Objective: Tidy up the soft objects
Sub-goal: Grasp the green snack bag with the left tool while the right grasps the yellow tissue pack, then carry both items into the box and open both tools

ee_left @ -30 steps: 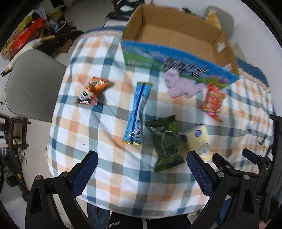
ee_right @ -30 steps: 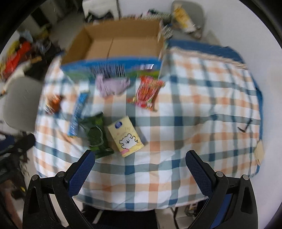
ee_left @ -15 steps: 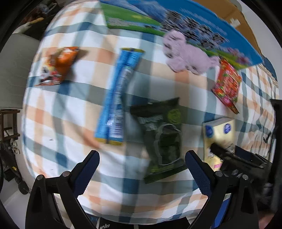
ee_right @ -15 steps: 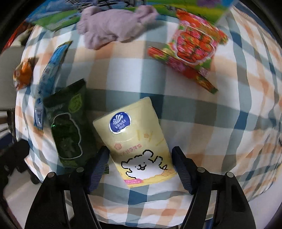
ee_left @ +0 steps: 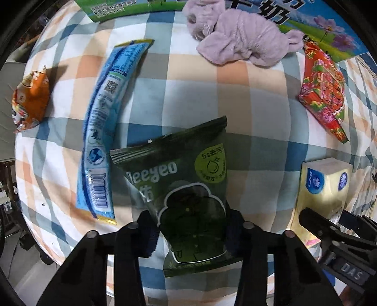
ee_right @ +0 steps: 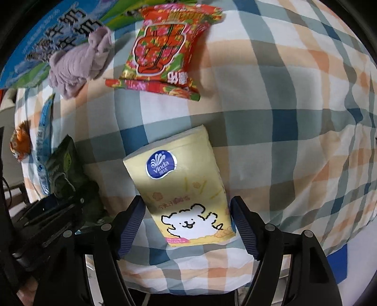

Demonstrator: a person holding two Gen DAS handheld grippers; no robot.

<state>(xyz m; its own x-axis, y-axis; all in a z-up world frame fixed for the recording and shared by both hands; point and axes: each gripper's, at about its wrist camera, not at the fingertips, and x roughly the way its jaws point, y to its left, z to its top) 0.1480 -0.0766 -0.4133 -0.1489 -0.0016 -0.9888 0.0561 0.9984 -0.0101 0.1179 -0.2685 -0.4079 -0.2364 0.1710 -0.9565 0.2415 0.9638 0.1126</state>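
My left gripper [ee_left: 190, 231] is low over the table with its jaws closed in against both sides of a dark green wipes pack [ee_left: 186, 190]. My right gripper [ee_right: 186, 222] stands around the lower part of a yellow tissue pack [ee_right: 181, 186], its pads touching or nearly touching the pack's sides. The tissue pack also shows in the left wrist view [ee_left: 322, 186], and the green pack in the right wrist view [ee_right: 63, 171]. Both packs lie on the checked tablecloth [ee_right: 271, 113].
A purple plush cloth [ee_left: 238, 37], a red flowered packet [ee_left: 325, 91], a long blue packet [ee_left: 106, 127] and an orange snack bag [ee_left: 29, 101] lie on the cloth. A cardboard box with a blue-green printed side [ee_left: 306, 16] stands at the back.
Both grippers have dropped close to the table and narrowed, the left onto the green pack and the right around the yellow tissue pack.
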